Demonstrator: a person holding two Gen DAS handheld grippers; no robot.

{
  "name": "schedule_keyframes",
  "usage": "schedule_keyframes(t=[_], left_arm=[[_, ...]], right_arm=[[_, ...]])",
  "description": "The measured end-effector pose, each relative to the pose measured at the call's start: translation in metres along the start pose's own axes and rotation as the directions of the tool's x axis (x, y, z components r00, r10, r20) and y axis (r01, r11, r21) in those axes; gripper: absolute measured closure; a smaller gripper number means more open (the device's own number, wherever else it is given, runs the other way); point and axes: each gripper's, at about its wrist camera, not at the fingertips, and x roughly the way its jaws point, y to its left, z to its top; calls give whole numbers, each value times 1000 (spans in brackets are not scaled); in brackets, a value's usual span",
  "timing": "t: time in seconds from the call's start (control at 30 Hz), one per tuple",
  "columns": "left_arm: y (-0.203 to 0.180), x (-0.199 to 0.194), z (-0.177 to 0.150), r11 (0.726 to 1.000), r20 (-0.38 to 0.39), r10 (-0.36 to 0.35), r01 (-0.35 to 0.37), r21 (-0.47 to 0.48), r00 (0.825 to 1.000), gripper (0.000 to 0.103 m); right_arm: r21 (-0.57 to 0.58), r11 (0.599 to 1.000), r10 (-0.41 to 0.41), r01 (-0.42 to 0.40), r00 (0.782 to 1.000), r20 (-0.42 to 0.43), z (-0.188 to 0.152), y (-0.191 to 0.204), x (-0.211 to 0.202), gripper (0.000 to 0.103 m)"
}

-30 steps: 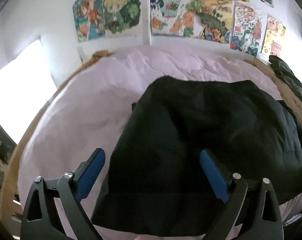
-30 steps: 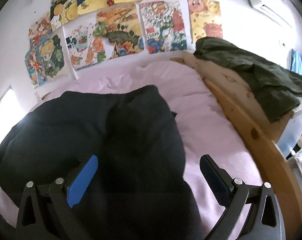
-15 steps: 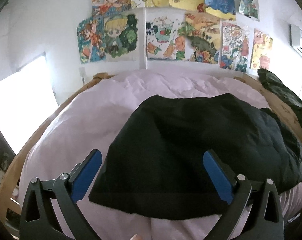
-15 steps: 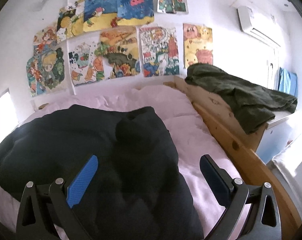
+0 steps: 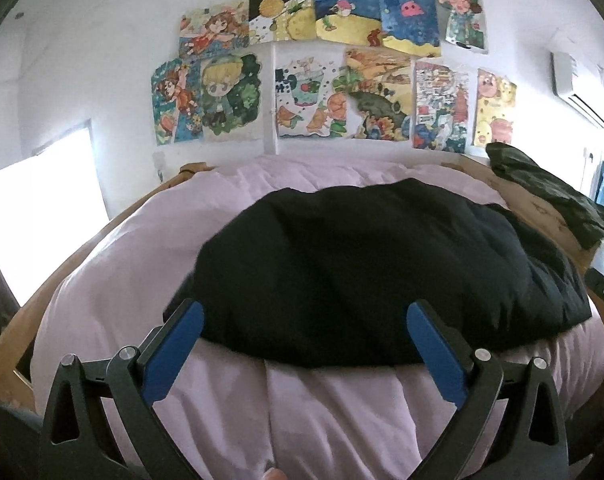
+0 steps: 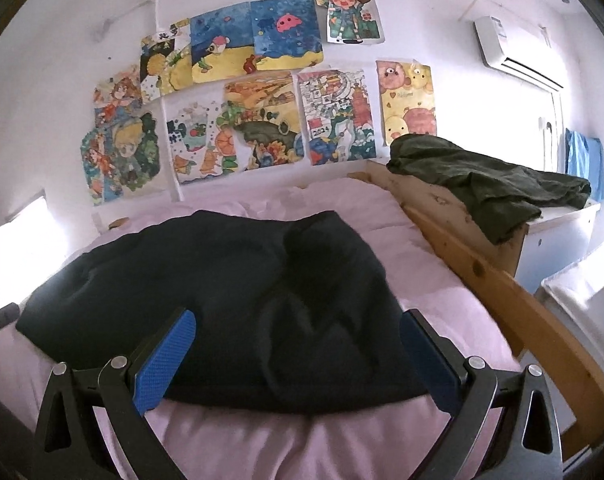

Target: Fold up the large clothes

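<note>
Lying in front of both claws, the black garment (image 5: 365, 272) is spread flat on the pale pink bed cover (image 5: 114, 280), with its near hem across the view and a strip of pink cover between this hem and the cameras. The left claw (image 5: 305, 322) is wide open and holds nothing; its blue pads (image 5: 174, 356) stand apart, one at each side of the near hem, above the cloth and not closed on it. The right claw (image 6: 296, 322) is also wide open and empty, and its blue pads (image 6: 164, 364) frame the right part of the same garment (image 6: 222, 300), where the cloth makes a soft bump beyond the claw.

To the right of the right claw runs the wooden bed frame (image 6: 501, 300), and beyond it a dark green garment (image 6: 485, 184) lies in a heap on the frame's top and on a white cabinet (image 6: 557, 240). Far ahead of both claws, the white wall carries many colourful drawings (image 6: 262, 100). An air conditioner (image 6: 513, 52) hangs high on the wall at the right. At the left of the left claw there is a bright window (image 5: 42, 220).
</note>
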Motion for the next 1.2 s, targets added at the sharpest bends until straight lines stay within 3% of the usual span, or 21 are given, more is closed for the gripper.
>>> schedule_keyframes(t=[0.23,0.63,0.97,1.2], left_arm=[[-18,-23,-20,998,48,-34,32,49,998,3],[-15,-48,-34,999,88,-46,45,13,995,3],[-7,-60,-38,998,82,-59,60,-7,995,3],[-14,-59,-41,999,68,-42,40,36,997,3]], right_arm=[[-32,999,19,-19,1000,24,-13,19,-24,0],[-94,993,69,-67,998,13,-34,49,-52,0],[-129,987,96,-95,995,2,-44,66,-57,0],[-106,988,110,-110,994,-8,-46,63,-53,0]])
